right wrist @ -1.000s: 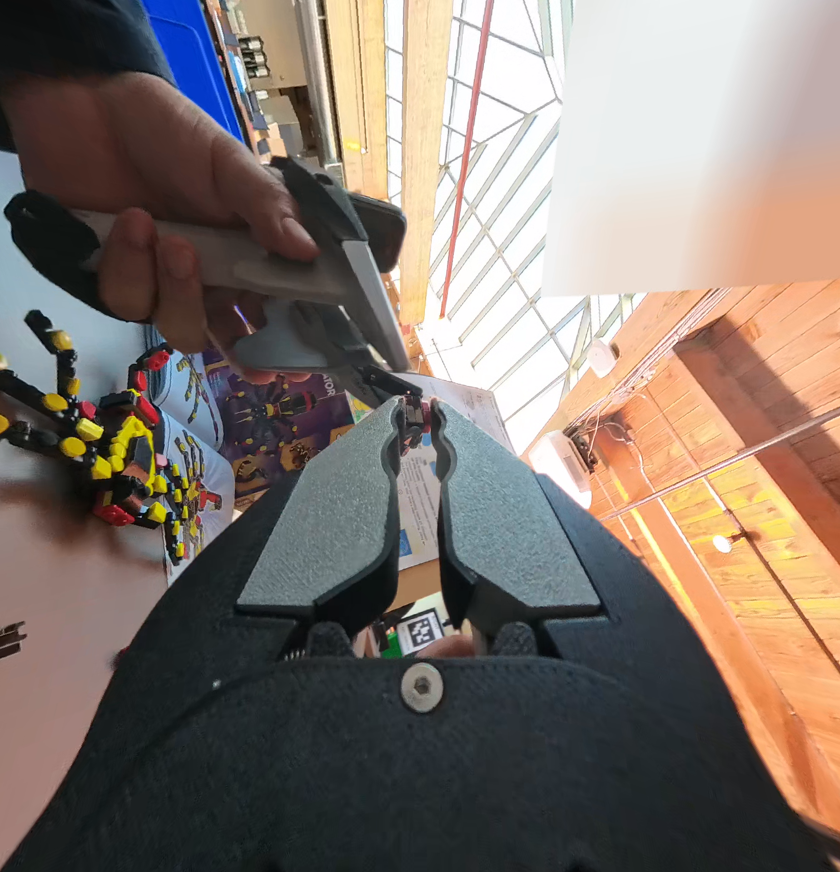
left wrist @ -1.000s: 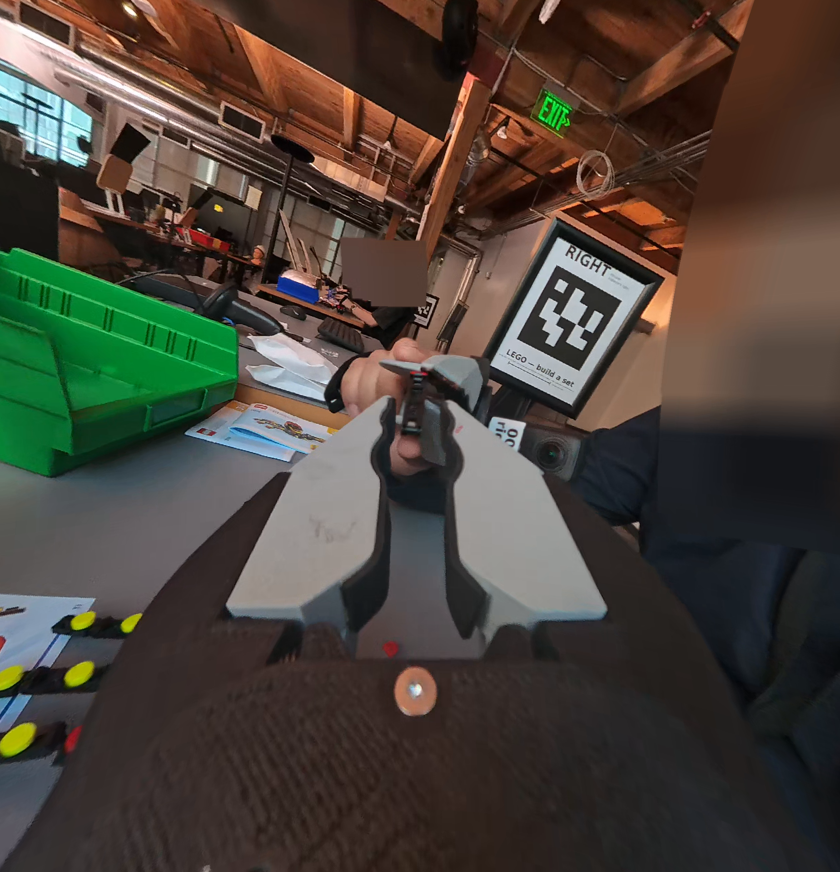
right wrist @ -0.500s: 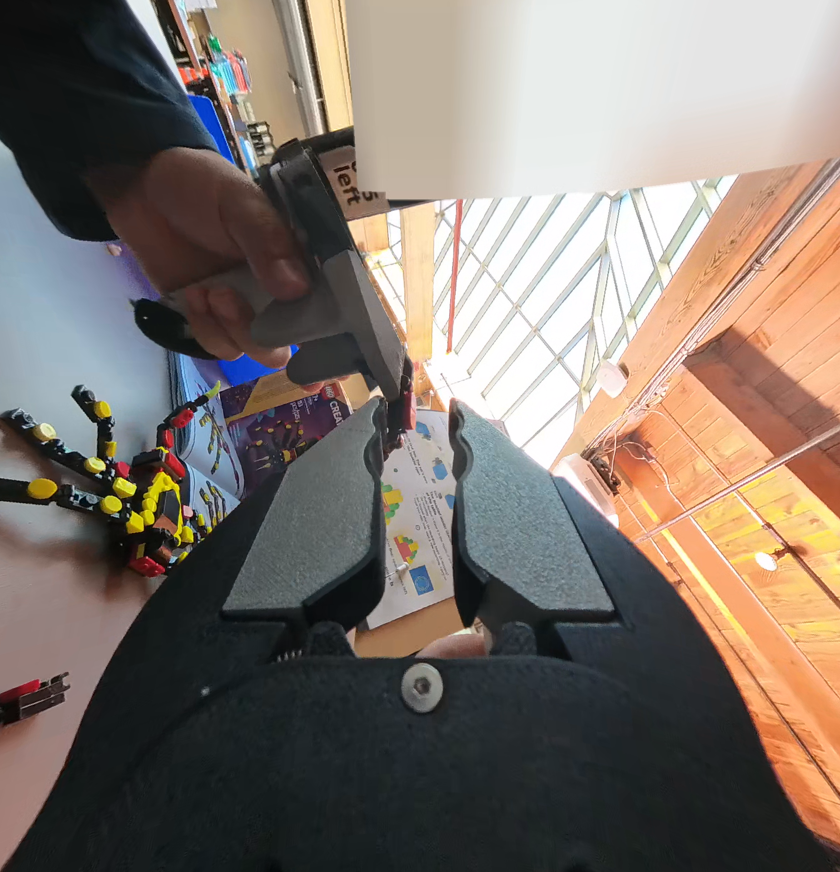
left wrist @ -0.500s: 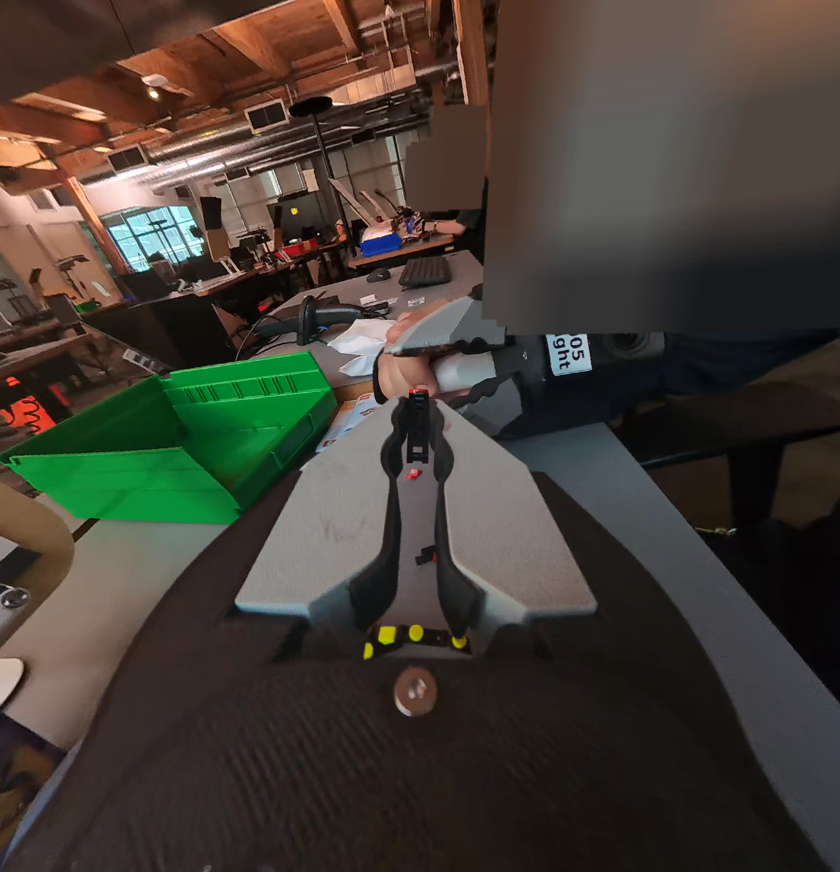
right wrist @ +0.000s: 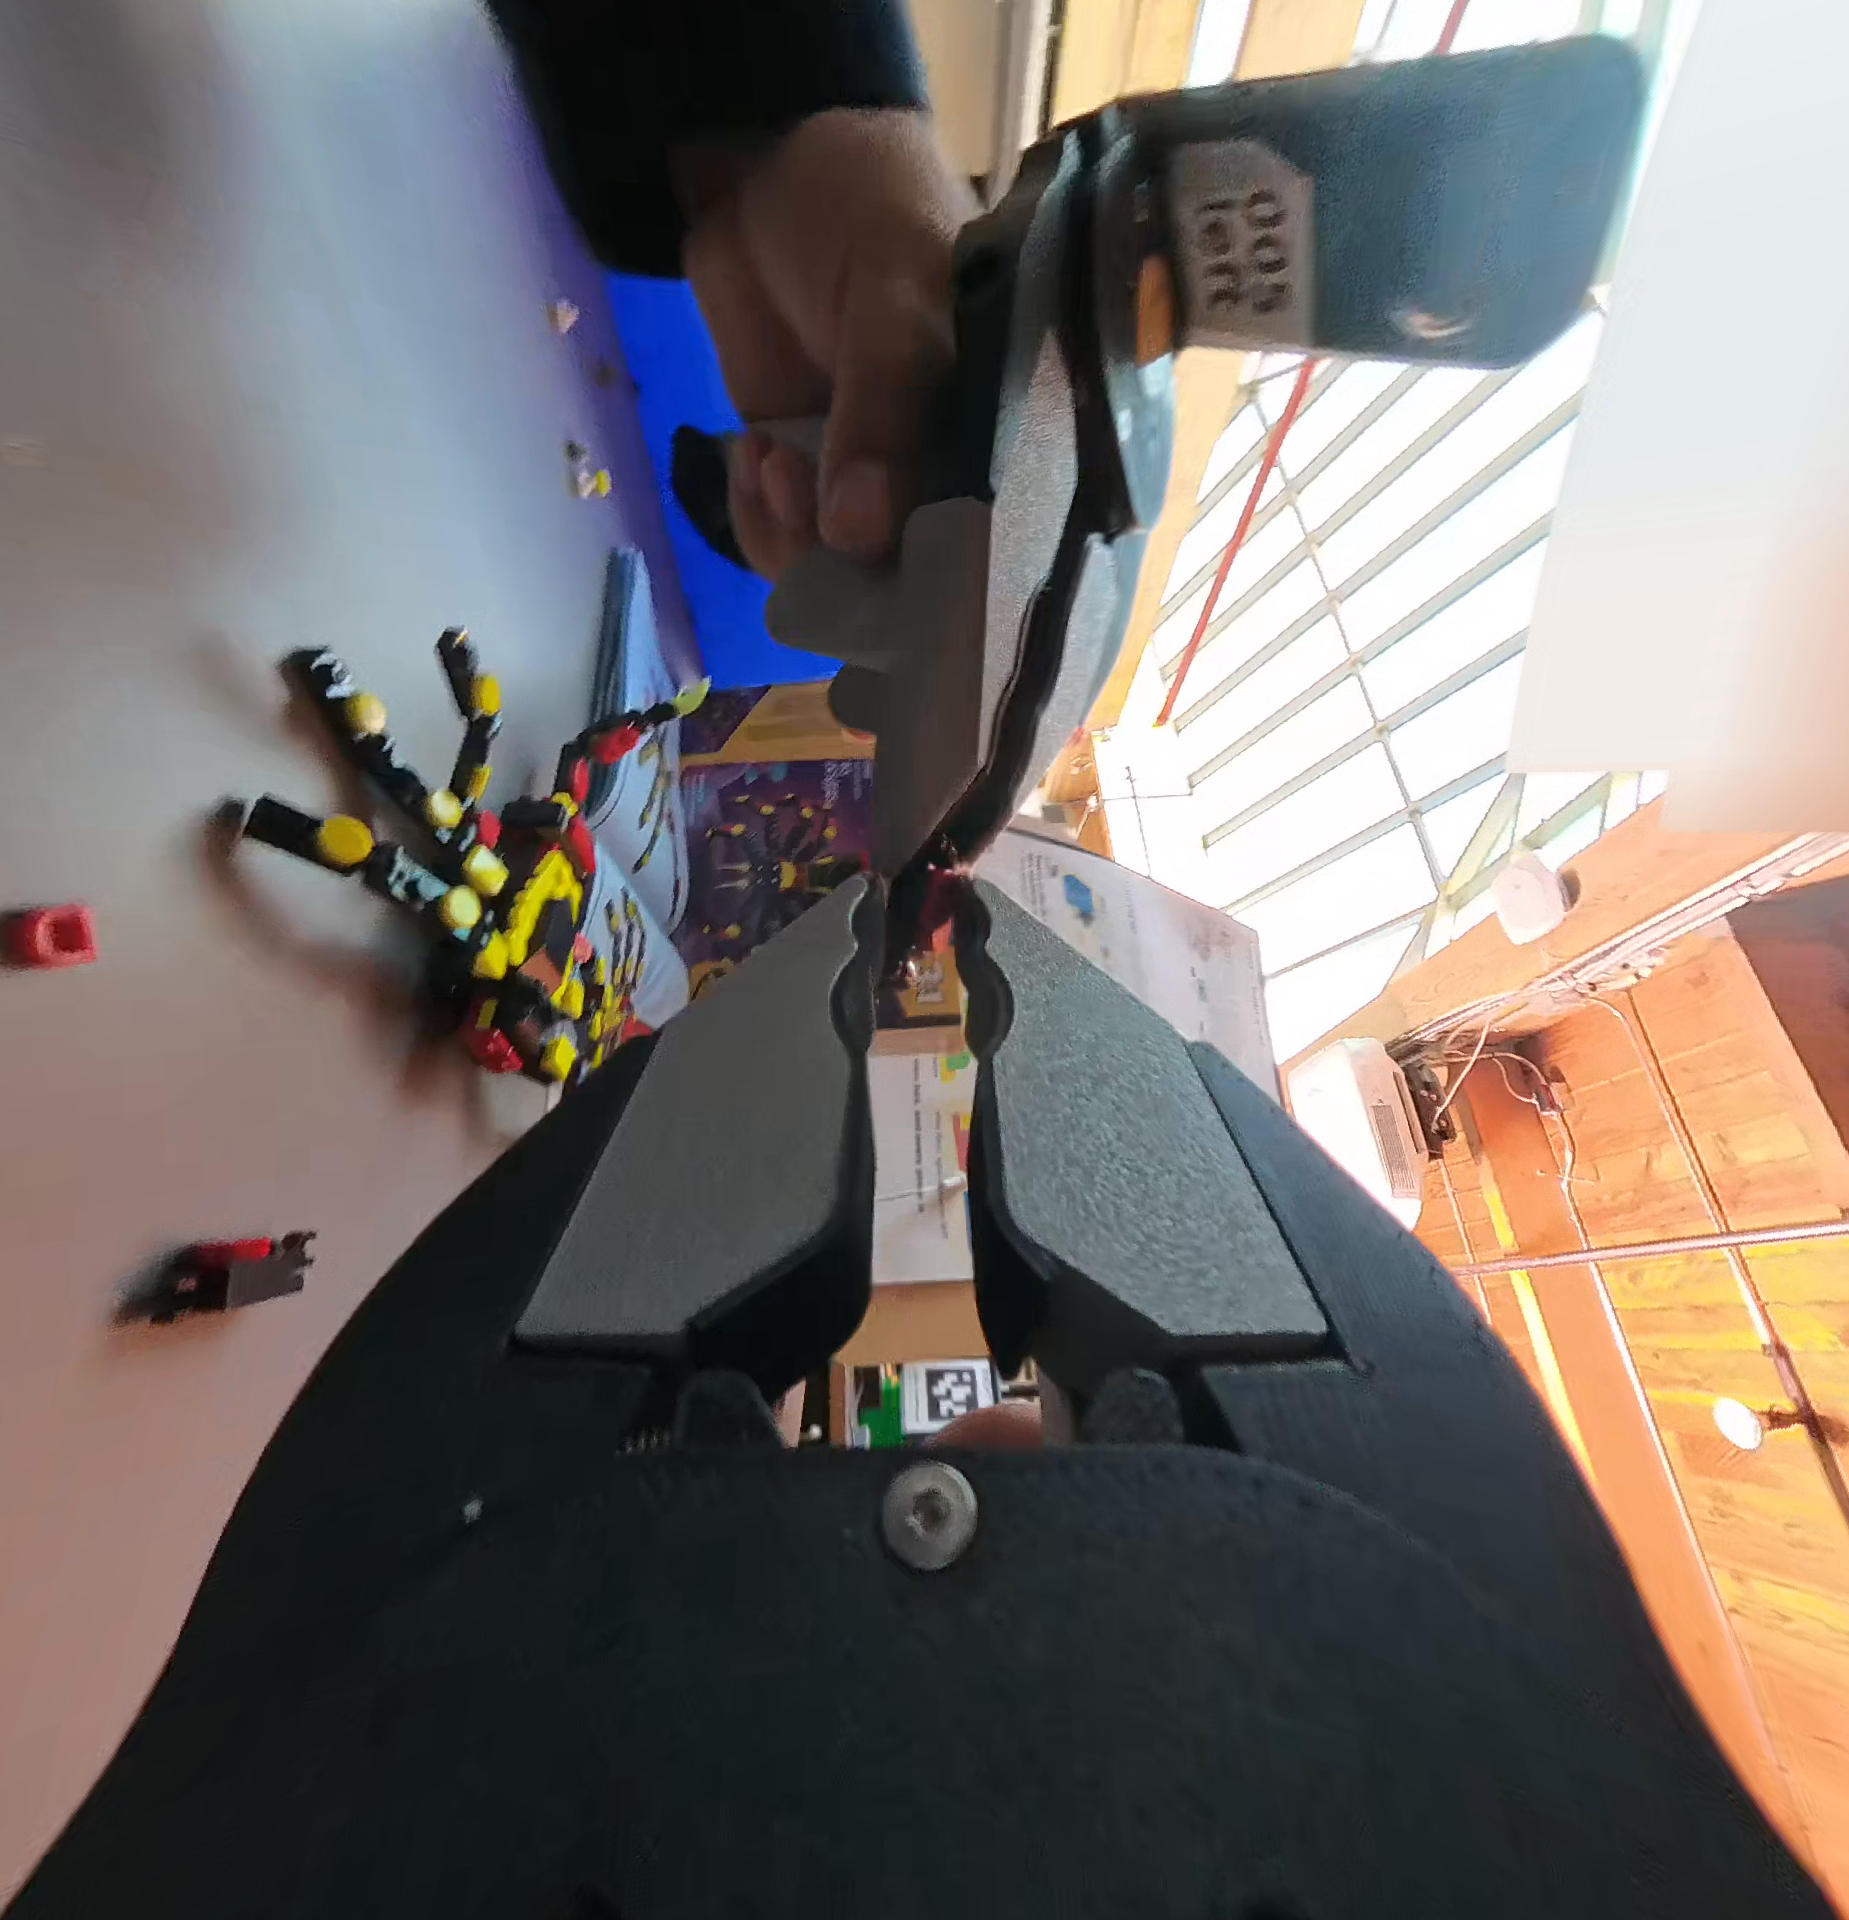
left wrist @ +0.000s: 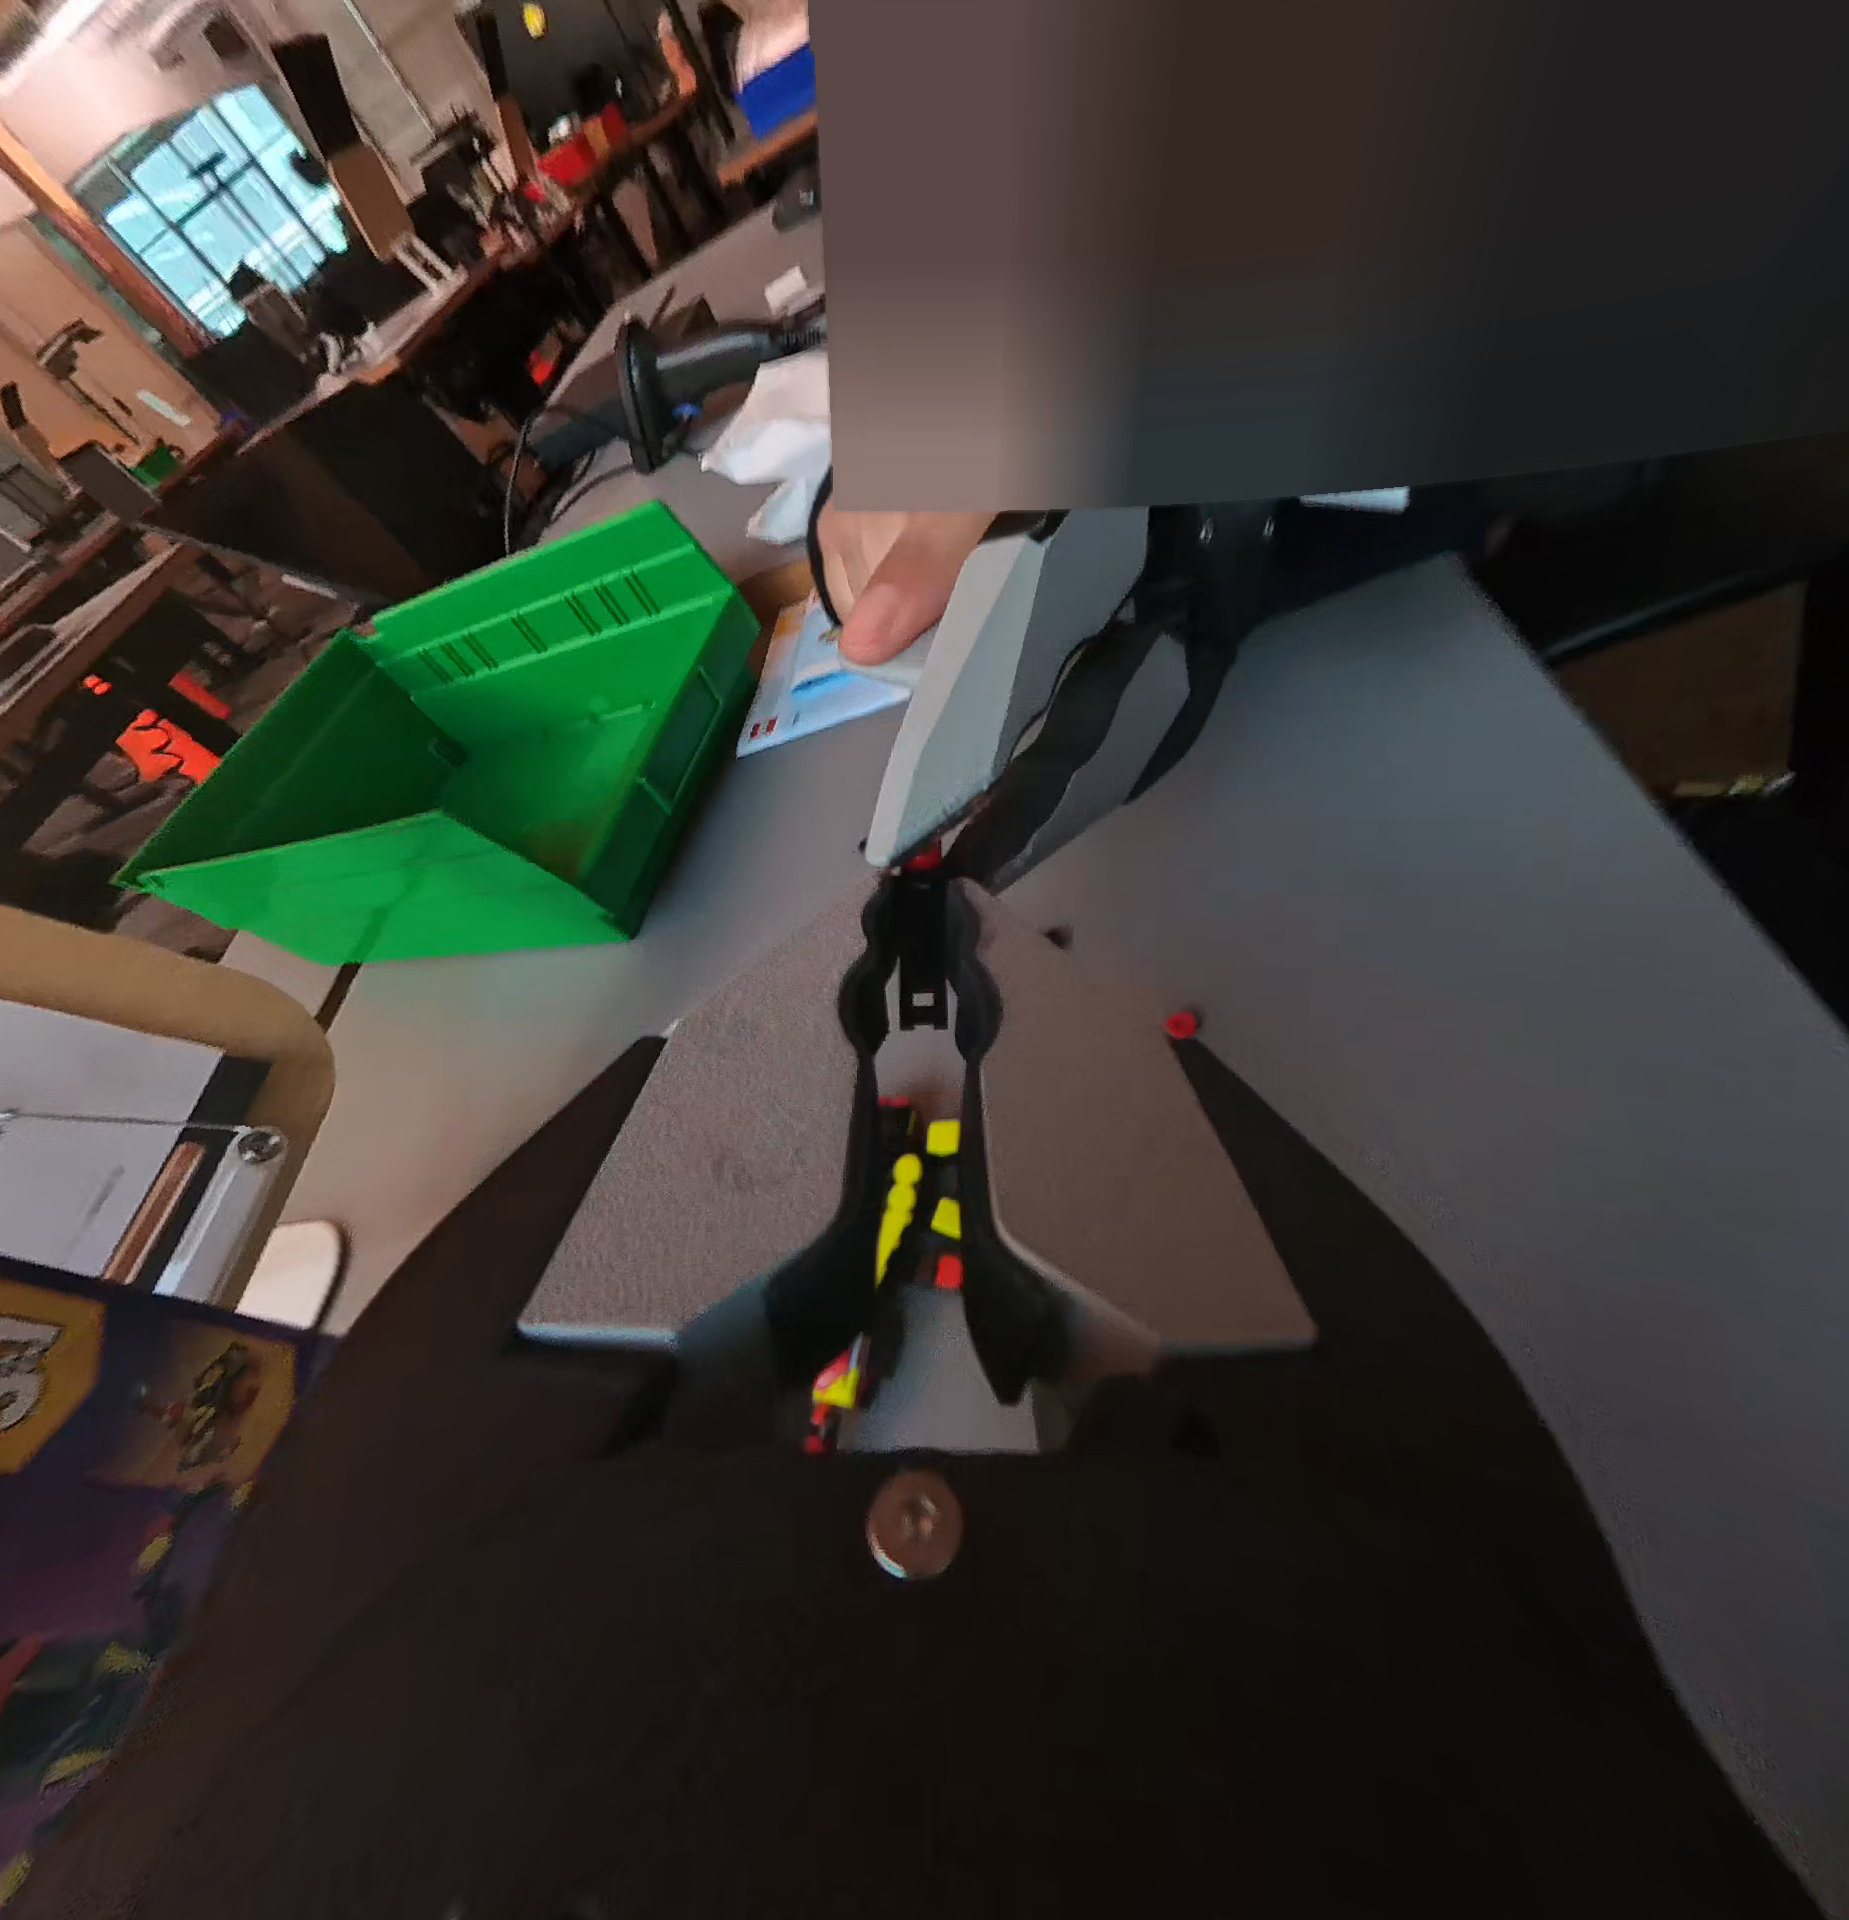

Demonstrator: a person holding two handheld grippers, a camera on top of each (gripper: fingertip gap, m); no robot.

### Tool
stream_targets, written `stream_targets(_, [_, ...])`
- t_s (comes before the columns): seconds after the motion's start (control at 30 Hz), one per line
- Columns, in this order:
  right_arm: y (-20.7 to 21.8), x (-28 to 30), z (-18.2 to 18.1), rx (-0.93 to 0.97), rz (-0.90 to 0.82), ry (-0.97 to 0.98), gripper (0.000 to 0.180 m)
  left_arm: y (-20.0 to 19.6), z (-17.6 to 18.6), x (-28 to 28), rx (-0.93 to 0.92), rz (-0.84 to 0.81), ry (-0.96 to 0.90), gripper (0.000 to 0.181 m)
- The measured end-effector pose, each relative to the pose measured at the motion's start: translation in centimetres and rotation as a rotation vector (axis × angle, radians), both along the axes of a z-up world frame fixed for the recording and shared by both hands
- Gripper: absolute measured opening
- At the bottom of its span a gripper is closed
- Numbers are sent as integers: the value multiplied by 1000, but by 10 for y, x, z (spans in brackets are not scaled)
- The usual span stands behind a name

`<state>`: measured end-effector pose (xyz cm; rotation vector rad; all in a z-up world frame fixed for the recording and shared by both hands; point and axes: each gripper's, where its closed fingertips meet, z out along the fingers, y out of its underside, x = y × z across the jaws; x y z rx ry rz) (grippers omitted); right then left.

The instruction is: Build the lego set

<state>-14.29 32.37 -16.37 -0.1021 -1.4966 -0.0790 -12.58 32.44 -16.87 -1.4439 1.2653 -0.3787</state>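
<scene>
A green plastic bin [left wrist: 463,769] is set on the grey tabletop [left wrist: 1419,883], with a printed instruction leaflet [left wrist: 816,696] laid just right of it. A black-and-yellow brick spider model [right wrist: 484,883] is placed on the table, a small red brick [right wrist: 42,933] and a black-and-red brick piece [right wrist: 213,1273] lying apart from it.

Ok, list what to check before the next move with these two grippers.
1. Left gripper shut on the black piece: ok.
2. Right gripper tips meeting the left gripper's tips: ok.
3. Right gripper's hold on the red part: cannot tell, blurred.
4. Red part seated on the black piece: cannot tell.
5. Spider model resting on the table, apart from both grippers: ok.
</scene>
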Motion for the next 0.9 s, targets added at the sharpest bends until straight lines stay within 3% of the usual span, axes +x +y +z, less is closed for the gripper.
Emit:
stream_targets(0.07, [8, -2, -13, 21, -40, -76, 8, 9, -15, -5, 44, 55, 113, 5])
stream_targets(0.17, [18, -2, -27, -117, -64, -148, 8, 19, -31, -8, 152, 116, 258, 5])
stream_targets(0.3, [20, 9, -7, -612, 81, -106, 7, 19, -10, -7, 291, 132, 205, 5])
stream_targets(0.4, [27, 20, 14, -989, 207, -87, 21, 16, 5, -6, 362, 128, 138, 5])
stream_targets(0.57, [17, 26, 28, -1490, 434, -193, 25, 12, 6, 2, 430, 102, 149, 5])
stream_targets(0.67, [20, 18, 16, -1623, 396, -261, 28, 10, 6, 8, 453, 95, 159, 5])
stream_targets(0.77, [11, 14, 9, -1692, 414, -325, 9, 15, 0, 8, 481, 137, 220, 5])
stream_targets(0.9, [11, 13, 0, -1679, 364, -364, 20, 23, -6, 3, 541, 189, 307, 5])
